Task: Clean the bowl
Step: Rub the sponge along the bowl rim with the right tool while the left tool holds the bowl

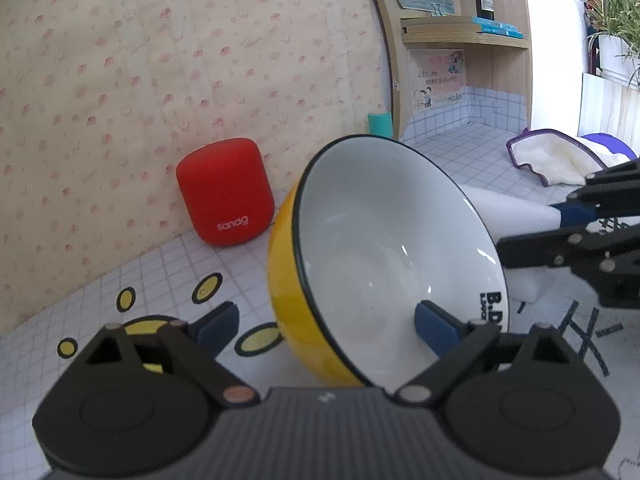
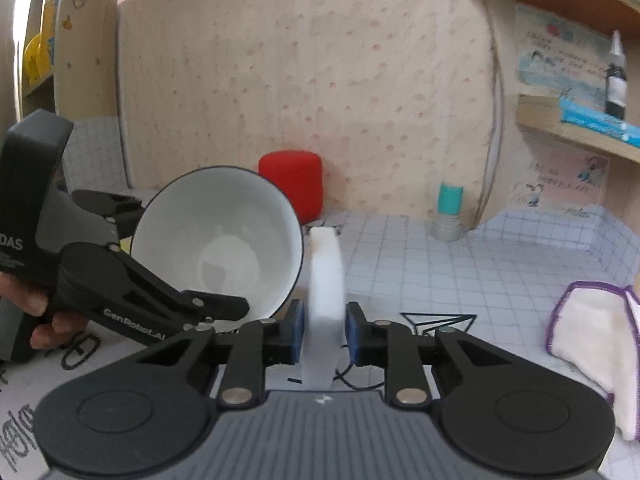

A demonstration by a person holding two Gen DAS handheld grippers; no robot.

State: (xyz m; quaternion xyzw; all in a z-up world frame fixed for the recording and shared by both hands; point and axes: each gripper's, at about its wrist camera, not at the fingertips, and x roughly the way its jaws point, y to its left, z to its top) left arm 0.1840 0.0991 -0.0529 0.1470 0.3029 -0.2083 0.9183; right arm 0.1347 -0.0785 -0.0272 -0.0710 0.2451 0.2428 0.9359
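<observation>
A bowl (image 1: 384,256), yellow outside and white inside with a black rim, is tilted on its side over the table. My left gripper (image 1: 328,328) is shut on its wall, one pad inside and one outside. The bowl also shows in the right wrist view (image 2: 224,236), its opening facing that camera. My right gripper (image 2: 323,332) is shut on a white sponge block (image 2: 326,288) that stands upright just right of the bowl's rim. The right gripper also shows in the left wrist view (image 1: 560,232), holding the sponge (image 1: 516,216) behind the bowl.
A red speaker (image 1: 226,192) stands against the wall behind the bowl. A teal-capped bottle (image 2: 450,208) stands near the shelf corner. A white cloth with purple trim (image 2: 592,336) lies on the tiled tablecloth (image 2: 440,272) at right. Shelves (image 1: 460,36) hold books and a bottle.
</observation>
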